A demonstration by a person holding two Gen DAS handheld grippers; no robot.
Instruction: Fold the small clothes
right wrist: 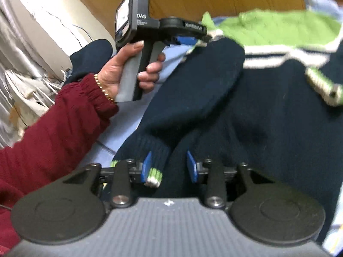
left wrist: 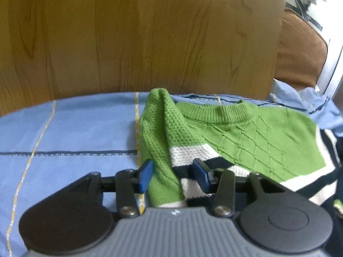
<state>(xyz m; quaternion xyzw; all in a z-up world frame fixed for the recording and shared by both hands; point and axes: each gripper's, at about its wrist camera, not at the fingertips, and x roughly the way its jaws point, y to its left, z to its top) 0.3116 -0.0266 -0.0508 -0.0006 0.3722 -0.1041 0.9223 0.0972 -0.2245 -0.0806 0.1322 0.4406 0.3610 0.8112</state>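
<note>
Lying on a blue sheet [left wrist: 70, 128] w/ yellow and dark lines, a small knit sweater [left wrist: 246, 141] is seen: green at the neck and chest, white and navy stripes below, navy toward the hem. A wooden board [left wrist: 139, 38] stands behind it.

Left tongs [left wrist: 173, 174]: blue pads set apart, w/ a folded sleeve [left wrist: 163, 132] of the sweater bunched up between them. The sleeve's green part is seen close against the left pad and its striped part close against the right pad, but a firm pinch can't be confirmed; jaws look part-open around the fabric.

Right tongs [right wrist: 169, 167]: pads likewise apart, navy knit between them, incl. a cuff [right wrist: 154, 176] w/ green-white trim just beside the left pad. Whether the cloth is pressed can't be told.

In the right wrist view the left tongs' handle is held by a hand [right wrist: 120, 68] in a dark red sleeve [right wrist: 55, 128] w/ a gold bracelet [right wrist: 105, 88], near the sweater's striped edge. A brown cushion [left wrist: 300, 49] is seen at the far right of the left wrist view.
</note>
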